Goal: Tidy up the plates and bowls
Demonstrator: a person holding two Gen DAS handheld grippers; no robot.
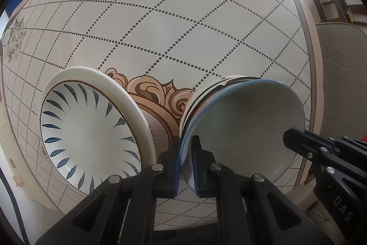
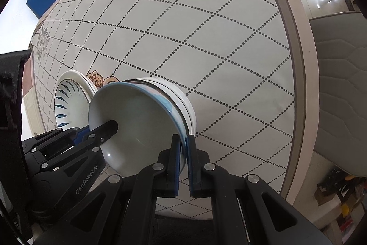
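Two grippers pinch one bowl [image 1: 243, 125] from opposite sides of its rim; in the left wrist view the left gripper [image 1: 186, 164] fills the bottom centre of the frame, its blue-padded fingers [image 1: 176, 167] pressed on the bowl's near left edge, one finger outside the wall and one inside; the right gripper [image 1: 291, 141] enters from the lower right and its tip lies against the bowl's right rim; in the right wrist view the right gripper [image 2: 183, 160] sits at bottom centre, clamped on the bowl's [image 2: 137, 125] lower right rim, and the left gripper [image 2: 107, 130] reaches in from the lower left with one finger inside the bowl. The bowl is pale inside with a light blue rim and sits on top of a stack of white bowls [image 1: 206, 95], at lower right in the left view and centre left in the right view; just to its left, apart from the stack, lies a white plate [image 1: 91, 130] with dark blue leaf strokes ringing its well. Farther off, the round table [image 1: 160, 15] spreads upward, covered in a cream cloth with dotted diamond lines and a tan scroll ornament behind the dishes; beyond its right edge stands a padded grey chair [image 2: 339, 84].
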